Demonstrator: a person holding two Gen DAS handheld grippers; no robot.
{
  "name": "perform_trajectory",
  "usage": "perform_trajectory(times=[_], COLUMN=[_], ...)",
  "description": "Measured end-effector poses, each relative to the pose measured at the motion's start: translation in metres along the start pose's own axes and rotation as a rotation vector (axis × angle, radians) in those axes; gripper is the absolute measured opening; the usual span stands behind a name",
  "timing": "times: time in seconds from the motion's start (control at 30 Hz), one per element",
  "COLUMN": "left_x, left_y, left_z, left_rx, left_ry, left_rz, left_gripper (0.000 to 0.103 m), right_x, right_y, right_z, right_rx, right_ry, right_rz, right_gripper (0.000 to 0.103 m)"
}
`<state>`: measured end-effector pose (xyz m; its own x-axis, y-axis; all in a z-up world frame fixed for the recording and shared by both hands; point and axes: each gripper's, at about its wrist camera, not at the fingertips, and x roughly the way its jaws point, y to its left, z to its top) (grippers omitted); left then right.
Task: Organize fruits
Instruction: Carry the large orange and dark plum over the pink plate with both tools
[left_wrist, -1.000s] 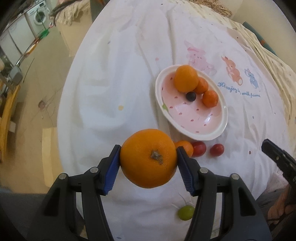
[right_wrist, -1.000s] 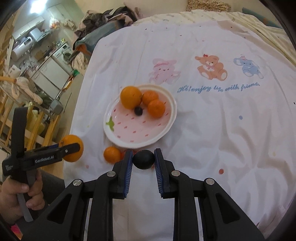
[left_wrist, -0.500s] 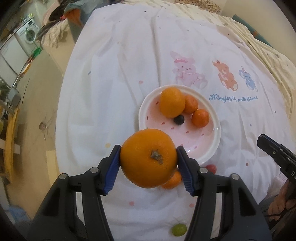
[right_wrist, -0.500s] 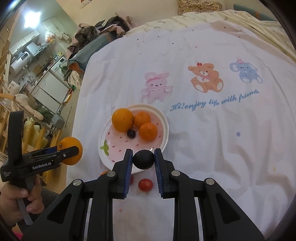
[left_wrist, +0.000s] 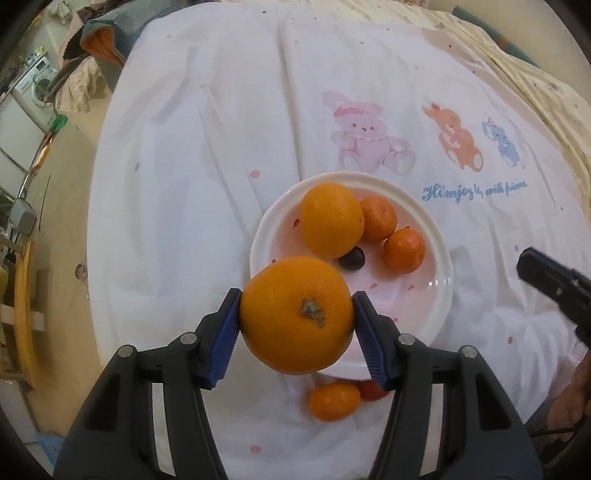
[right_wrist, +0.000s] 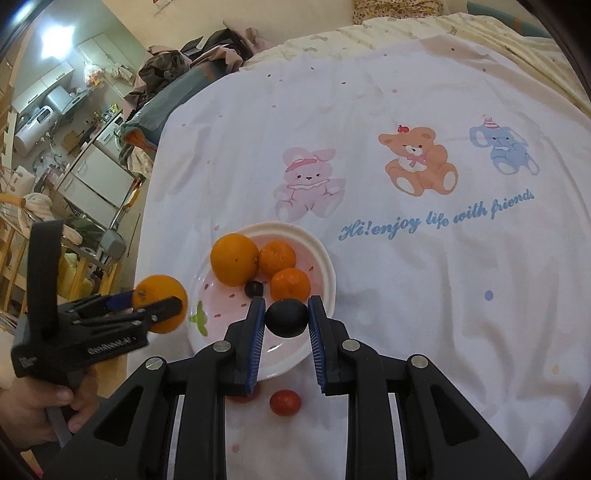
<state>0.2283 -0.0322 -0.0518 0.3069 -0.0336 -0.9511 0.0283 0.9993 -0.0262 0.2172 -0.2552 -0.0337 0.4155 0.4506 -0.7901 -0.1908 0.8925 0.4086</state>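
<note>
My left gripper (left_wrist: 297, 317) is shut on a large orange (left_wrist: 295, 314), held over the near left rim of the pink plate (left_wrist: 432, 254). The plate (right_wrist: 325, 266) holds another big orange (left_wrist: 330, 219), two mandarins (left_wrist: 378, 218) (left_wrist: 403, 250) and a dark grape (left_wrist: 351, 259). My right gripper (right_wrist: 286, 317) is shut on a dark round fruit (right_wrist: 287, 318) above the plate's near part. The left gripper (right_wrist: 159, 308) shows at the left of the right wrist view, orange (right_wrist: 160, 291) between its pads.
A small mandarin (left_wrist: 334, 400) and a red cherry tomato (right_wrist: 284, 402) lie on the white cartoon-print cloth (right_wrist: 406, 295) in front of the plate. The cloth's left edge drops to the floor. A washing machine (left_wrist: 35, 79) and cabinets stand far left.
Both grippers have moved forward over the cloth with their fruit; the plate now sits much nearer under them. The green grape has slid out of the left wrist view.
</note>
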Motion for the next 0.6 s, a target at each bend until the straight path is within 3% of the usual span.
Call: perform_trajectory(times=[0.6], left_x=[0.047], left_y=[-0.006], left_z=[0.003], left_rx=[0.049], left_ry=[0.067], left_rz=[-0.023], left_gripper=[0.056], right_x=[0.044], right_y=[-0.009], right_z=[0.026], right_rx=[-0.003], right_ry=[0.053], right_rz=[-0.018], right_gripper=[0.025])
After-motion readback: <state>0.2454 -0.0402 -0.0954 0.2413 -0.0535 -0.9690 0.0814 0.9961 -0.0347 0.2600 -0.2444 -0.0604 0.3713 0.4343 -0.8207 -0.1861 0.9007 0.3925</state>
